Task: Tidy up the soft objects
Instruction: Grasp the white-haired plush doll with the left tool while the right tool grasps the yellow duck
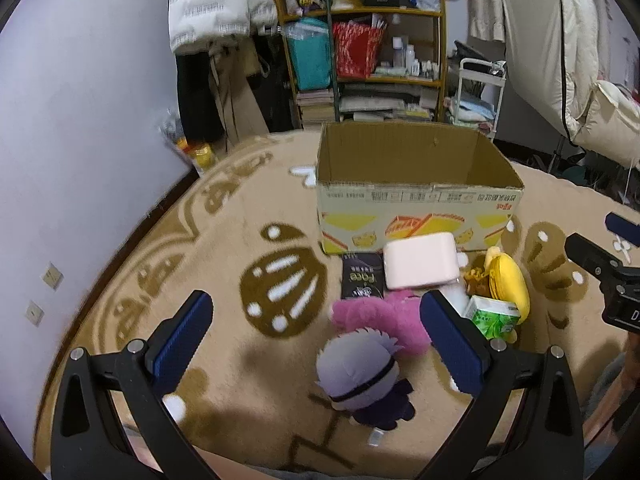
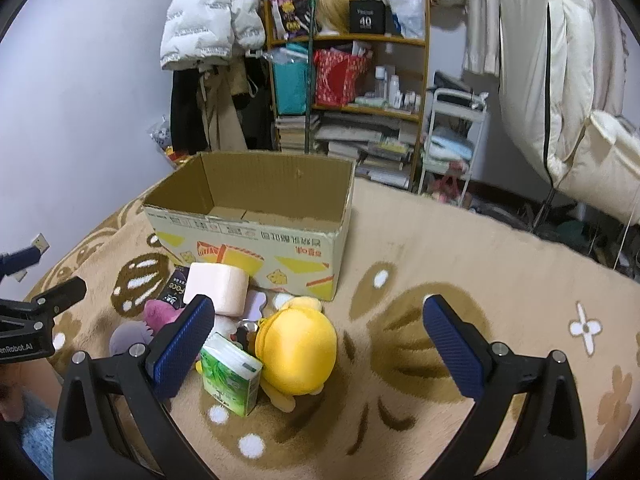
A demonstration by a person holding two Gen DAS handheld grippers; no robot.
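An open cardboard box (image 1: 416, 216) (image 2: 256, 248) stands on the beige rug with nothing seen inside. In front of it lie a grey-haired plush doll (image 1: 360, 376), a pink plush (image 1: 384, 316) (image 2: 158, 314), a yellow plush (image 1: 508, 280) (image 2: 298, 346), a pink toilet-paper pack (image 1: 420, 266) (image 2: 218, 288), a green tissue pack (image 1: 494, 316) (image 2: 230, 374) and a black packet (image 1: 362, 276) (image 2: 176, 290). My left gripper (image 1: 316, 332) is open, hovering over the grey doll and pink plush. My right gripper (image 2: 318, 336) is open above the yellow plush. The right gripper shows at the left wrist view's right edge (image 1: 608, 264); the left gripper shows at the right wrist view's left edge (image 2: 36, 312).
A cluttered wooden shelf (image 1: 360, 40) (image 2: 348, 80) stands behind the box, with hanging coats (image 1: 216, 4) to its left and a white cart (image 1: 476, 96) (image 2: 452, 144) to its right. A white wall (image 1: 80, 120) bounds the left. A bed with cream bedding (image 2: 580, 120) is at right.
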